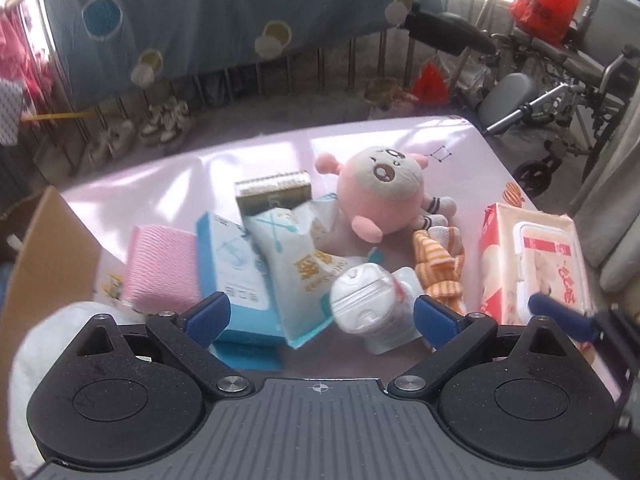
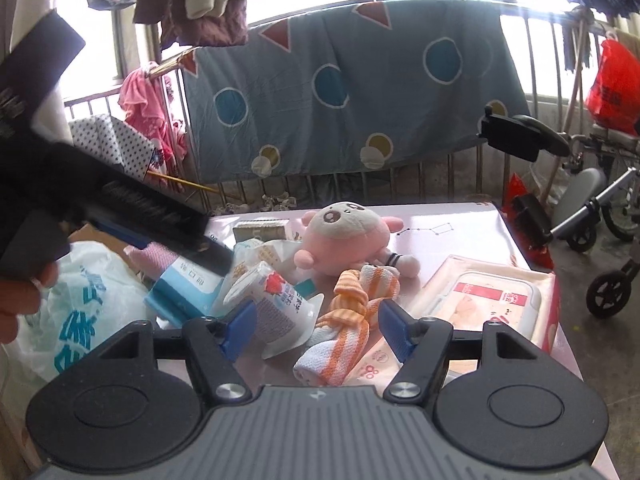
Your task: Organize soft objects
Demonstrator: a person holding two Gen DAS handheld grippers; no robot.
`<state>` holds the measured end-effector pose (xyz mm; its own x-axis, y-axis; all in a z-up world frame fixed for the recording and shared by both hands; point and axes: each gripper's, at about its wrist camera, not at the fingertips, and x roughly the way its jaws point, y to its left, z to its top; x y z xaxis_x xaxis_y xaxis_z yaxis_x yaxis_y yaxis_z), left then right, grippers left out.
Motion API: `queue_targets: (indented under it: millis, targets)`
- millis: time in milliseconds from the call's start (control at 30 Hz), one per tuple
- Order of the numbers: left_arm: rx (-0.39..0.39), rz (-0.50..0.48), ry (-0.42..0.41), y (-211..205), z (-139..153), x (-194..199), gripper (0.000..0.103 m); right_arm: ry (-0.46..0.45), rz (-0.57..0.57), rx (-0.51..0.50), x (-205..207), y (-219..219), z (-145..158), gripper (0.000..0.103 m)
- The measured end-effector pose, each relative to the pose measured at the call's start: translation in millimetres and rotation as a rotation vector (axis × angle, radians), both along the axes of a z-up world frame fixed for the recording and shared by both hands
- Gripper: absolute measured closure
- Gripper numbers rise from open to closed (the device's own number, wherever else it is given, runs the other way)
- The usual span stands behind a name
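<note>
A pink plush toy [image 1: 380, 188] [image 2: 344, 236] lies at the middle of the pink table [image 1: 160, 172]. An orange-striped white cloth [image 1: 440, 264] [image 2: 344, 328] lies in front of it. A pink towel [image 1: 160, 268], blue tissue packs [image 1: 232, 276] [image 2: 184, 288] and a white wrapped roll [image 1: 372, 304] [image 2: 276, 300] are piled at the left. A red wet-wipes pack [image 1: 536, 264] [image 2: 492, 300] lies at the right. My left gripper [image 1: 320, 316] is open above the packs and roll. My right gripper [image 2: 316, 328] is open around the striped cloth's near end.
A cardboard box [image 1: 44, 256] with a white plastic bag [image 2: 76, 296] stands at the table's left. A gold box [image 1: 272, 196] lies behind the packs. A railing with a blue blanket [image 2: 352, 80] is behind; a wheelchair [image 1: 568, 92] stands at the right.
</note>
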<state>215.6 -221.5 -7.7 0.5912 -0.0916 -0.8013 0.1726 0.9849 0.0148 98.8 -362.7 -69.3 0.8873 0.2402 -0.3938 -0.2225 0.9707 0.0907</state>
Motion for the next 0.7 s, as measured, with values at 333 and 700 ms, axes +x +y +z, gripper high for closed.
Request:
queue_targets:
  millis: [333, 700]
  targets:
    - [-0.053, 0.079, 0.151, -10.1, -26.8, 40.7, 0.020, 0.024, 0.055, 0.074, 1.6, -11.7, -4.1, 0.063]
    - [-0.061, 0.054, 0.154, -17.7, -22.4, 34.3, 0.052, 0.031, 0.060, 0.122, 2.3, -21.1, -4.6, 0.064]
